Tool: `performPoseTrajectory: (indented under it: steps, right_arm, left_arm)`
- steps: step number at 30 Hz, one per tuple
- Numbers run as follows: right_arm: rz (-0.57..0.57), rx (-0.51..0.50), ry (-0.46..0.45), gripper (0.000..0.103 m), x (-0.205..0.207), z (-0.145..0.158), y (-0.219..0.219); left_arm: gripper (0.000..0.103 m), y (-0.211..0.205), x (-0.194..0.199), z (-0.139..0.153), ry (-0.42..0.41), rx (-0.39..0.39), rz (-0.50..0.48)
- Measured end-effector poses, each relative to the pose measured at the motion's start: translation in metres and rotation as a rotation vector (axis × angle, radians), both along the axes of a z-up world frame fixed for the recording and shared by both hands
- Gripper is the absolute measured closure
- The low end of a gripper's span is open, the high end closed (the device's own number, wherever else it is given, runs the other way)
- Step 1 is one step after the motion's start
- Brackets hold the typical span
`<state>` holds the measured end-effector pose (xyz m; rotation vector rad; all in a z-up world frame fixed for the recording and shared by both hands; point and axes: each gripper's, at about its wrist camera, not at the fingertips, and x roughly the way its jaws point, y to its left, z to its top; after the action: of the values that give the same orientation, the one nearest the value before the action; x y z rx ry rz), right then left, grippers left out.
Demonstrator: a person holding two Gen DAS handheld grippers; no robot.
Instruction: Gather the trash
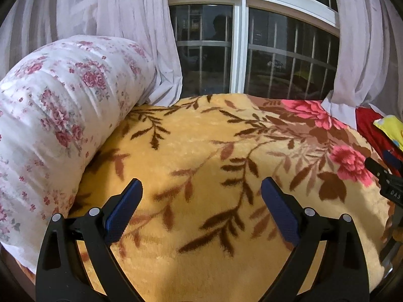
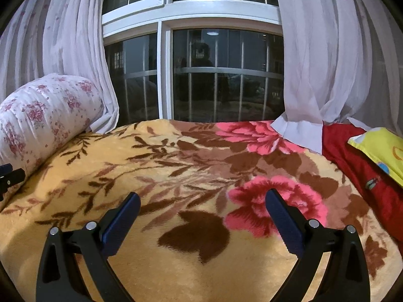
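No trash shows in either view. My left gripper (image 1: 201, 188) hangs open above a yellow blanket (image 1: 196, 146) patterned with brown leaves and pink flowers, nothing between its blue pads. My right gripper (image 2: 202, 201) is open too, over the same blanket (image 2: 141, 156), close to a pink flower. In the left wrist view, part of the right gripper's black body (image 1: 386, 178) pokes in at the right edge. The left gripper's body (image 2: 8, 176) appears at the left edge of the right wrist view.
A rolled white quilt with pink flowers (image 1: 50, 115) lies along the bed's left side. At the right sit a red cloth (image 2: 362, 166) and a yellow pillow (image 2: 382, 148). Behind the bed, a barred window (image 2: 214, 80) stands between sheer curtains (image 2: 322, 63).
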<state>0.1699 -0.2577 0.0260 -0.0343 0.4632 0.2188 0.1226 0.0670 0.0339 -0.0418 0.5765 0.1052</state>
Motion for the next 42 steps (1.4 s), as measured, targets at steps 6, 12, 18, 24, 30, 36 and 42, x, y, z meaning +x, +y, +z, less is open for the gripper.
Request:
performPoseTrajectory:
  steps: [6,12,18,24,30,36,42]
  right_arm:
    - [-0.016,0.012,0.009,0.005,0.007,-0.004,-0.006]
    - [-0.019,0.023,0.012,0.005,0.009,-0.005,-0.009]
    - [-0.017,0.018,0.003,0.005,0.009,-0.006,-0.009]
    - [-0.017,0.017,0.005,0.005,0.009,-0.006,-0.010]
    - [-0.015,0.009,0.002,0.005,0.010,-0.007,-0.009]
    - [-0.013,0.001,-0.006,0.005,0.010,-0.006,-0.008]
    - [-0.015,0.001,-0.006,0.005,0.008,-0.006,-0.007]
  left_arm:
    - [0.010,-0.001,0.008,-0.006,0.002,0.013,-0.002]
    - [0.010,-0.001,0.013,-0.011,0.005,0.011,0.000]
    - [0.010,-0.001,0.016,-0.016,0.016,0.011,0.004]
    - [0.010,-0.002,0.017,-0.019,0.023,0.017,0.004]
    - [0.010,0.000,0.016,-0.021,0.013,0.022,0.007]
    - [0.010,0.001,0.017,-0.022,0.015,0.031,0.008]
    - [0.010,0.004,0.019,-0.022,0.008,0.041,0.010]
